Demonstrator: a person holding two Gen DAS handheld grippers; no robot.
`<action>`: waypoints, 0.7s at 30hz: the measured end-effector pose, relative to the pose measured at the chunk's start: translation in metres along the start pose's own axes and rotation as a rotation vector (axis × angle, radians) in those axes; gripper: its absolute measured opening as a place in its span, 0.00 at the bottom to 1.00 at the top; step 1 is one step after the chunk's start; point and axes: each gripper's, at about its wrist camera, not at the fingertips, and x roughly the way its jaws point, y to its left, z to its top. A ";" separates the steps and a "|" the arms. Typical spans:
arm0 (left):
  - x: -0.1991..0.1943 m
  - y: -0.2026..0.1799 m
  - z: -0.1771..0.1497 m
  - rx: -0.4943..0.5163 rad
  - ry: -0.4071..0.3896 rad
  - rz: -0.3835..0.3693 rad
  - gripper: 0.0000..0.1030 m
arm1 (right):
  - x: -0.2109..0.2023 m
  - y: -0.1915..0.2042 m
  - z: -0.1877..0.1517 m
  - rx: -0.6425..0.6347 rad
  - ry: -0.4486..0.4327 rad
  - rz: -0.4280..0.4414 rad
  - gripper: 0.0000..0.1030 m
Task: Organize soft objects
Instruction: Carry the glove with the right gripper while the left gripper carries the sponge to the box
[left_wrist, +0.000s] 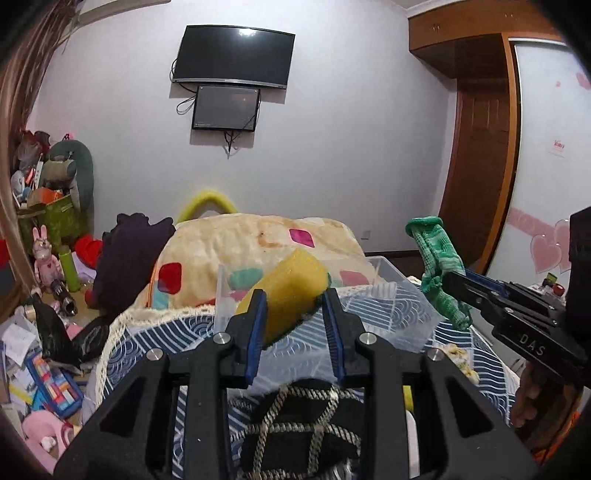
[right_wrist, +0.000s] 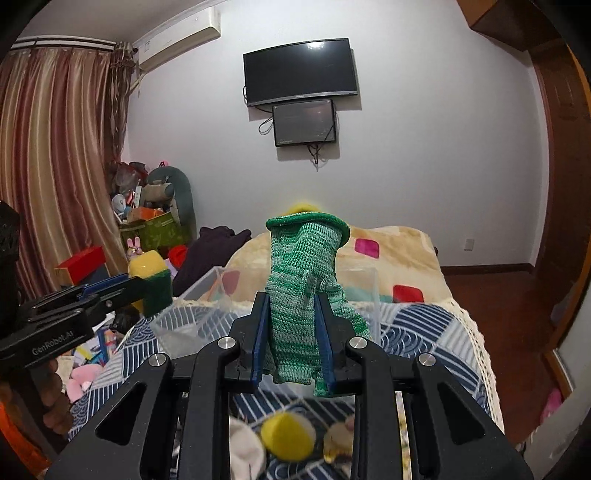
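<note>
My left gripper (left_wrist: 294, 300) is shut on a yellow sponge (left_wrist: 291, 290) with a green scouring side, held above the bed in front of a clear plastic bin (left_wrist: 399, 306). It also shows in the right wrist view (right_wrist: 142, 286), with the sponge (right_wrist: 151, 275) at its tips. My right gripper (right_wrist: 291, 312) is shut on a green knitted glove (right_wrist: 306, 280), which stands upright between the fingers, cuff up. In the left wrist view the right gripper (left_wrist: 452, 282) holds the glove (left_wrist: 437, 266) to the right of the bin. The bin (right_wrist: 207, 306) lies just beyond both grippers.
The bed has a blue patterned cover (right_wrist: 424, 332) and a beige blanket (left_wrist: 258, 240) behind the bin. A dark garment (left_wrist: 125, 258) lies at the left. A black cloth (left_wrist: 299, 435) and a yellow soft item (right_wrist: 286, 435) lie below the grippers. Toys clutter the floor (left_wrist: 44, 369) at the left.
</note>
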 end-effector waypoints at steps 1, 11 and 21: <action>0.004 0.000 0.002 0.000 0.004 0.006 0.30 | 0.003 0.000 0.001 -0.002 0.003 0.000 0.21; 0.059 0.011 0.000 -0.007 0.126 0.019 0.30 | 0.048 -0.004 0.001 -0.003 0.101 -0.008 0.21; 0.095 0.001 -0.013 0.097 0.233 0.008 0.30 | 0.092 -0.004 -0.009 -0.030 0.266 -0.023 0.21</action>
